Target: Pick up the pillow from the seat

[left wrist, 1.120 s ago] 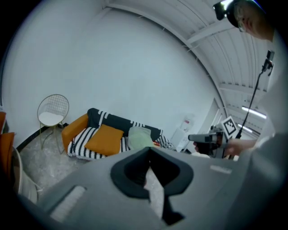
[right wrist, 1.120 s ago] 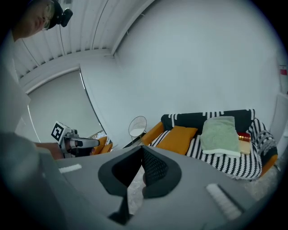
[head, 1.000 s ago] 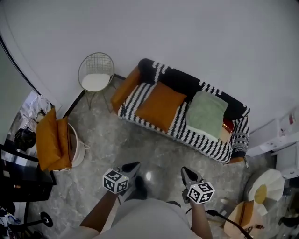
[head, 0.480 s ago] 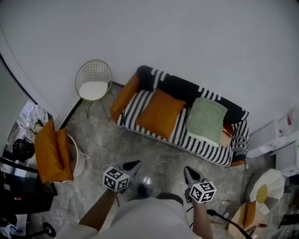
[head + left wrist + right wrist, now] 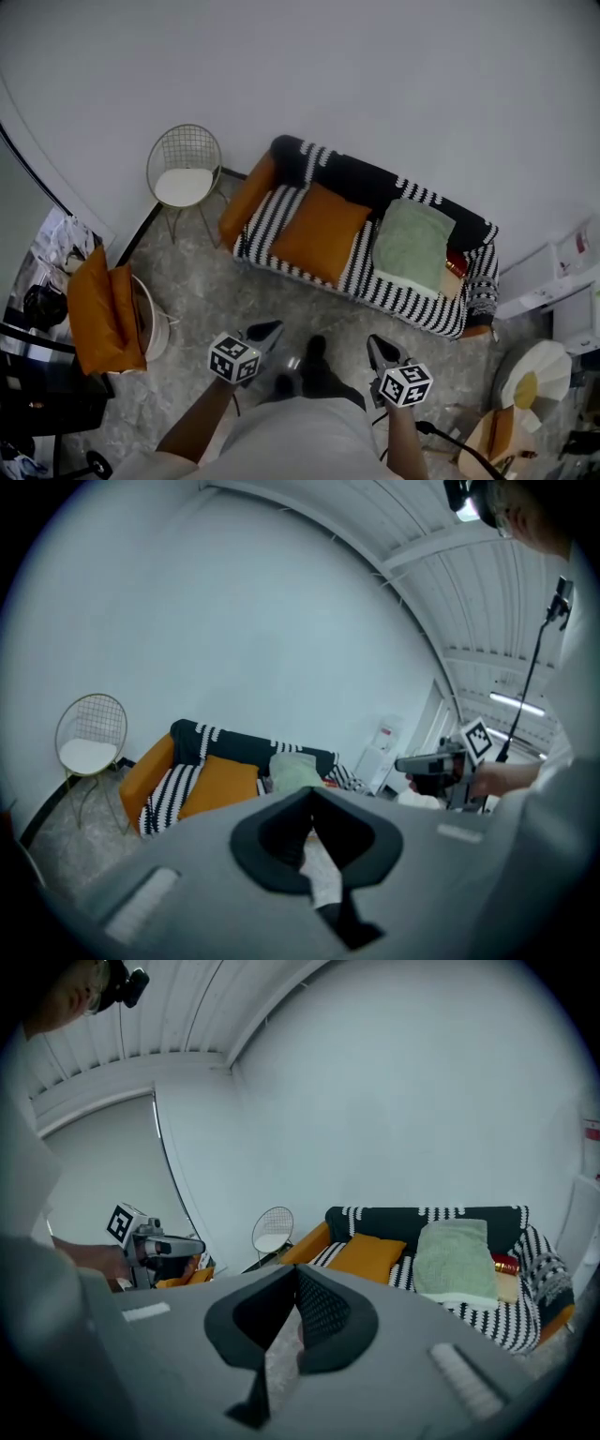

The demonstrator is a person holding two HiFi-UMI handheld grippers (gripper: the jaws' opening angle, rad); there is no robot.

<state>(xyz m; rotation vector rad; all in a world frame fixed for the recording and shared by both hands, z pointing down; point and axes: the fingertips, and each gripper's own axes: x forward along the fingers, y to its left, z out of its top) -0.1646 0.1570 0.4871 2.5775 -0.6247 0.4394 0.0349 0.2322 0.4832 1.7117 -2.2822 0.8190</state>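
The left gripper [image 5: 270, 330] and the right gripper [image 5: 376, 343] are held low over the grey floor [image 5: 234, 291], well apart from the striped sofa [image 5: 361, 180] — each with its jaws pressed together on nothing. The orange pillow [image 5: 321, 232] lies flat on the sofa seat, just beside a pale green piece [image 5: 411, 246] — a folded blanket or a second cushion, hard to tell.

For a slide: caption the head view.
Shut left claw and right claw face square orange fabric pillow on striped sofa.
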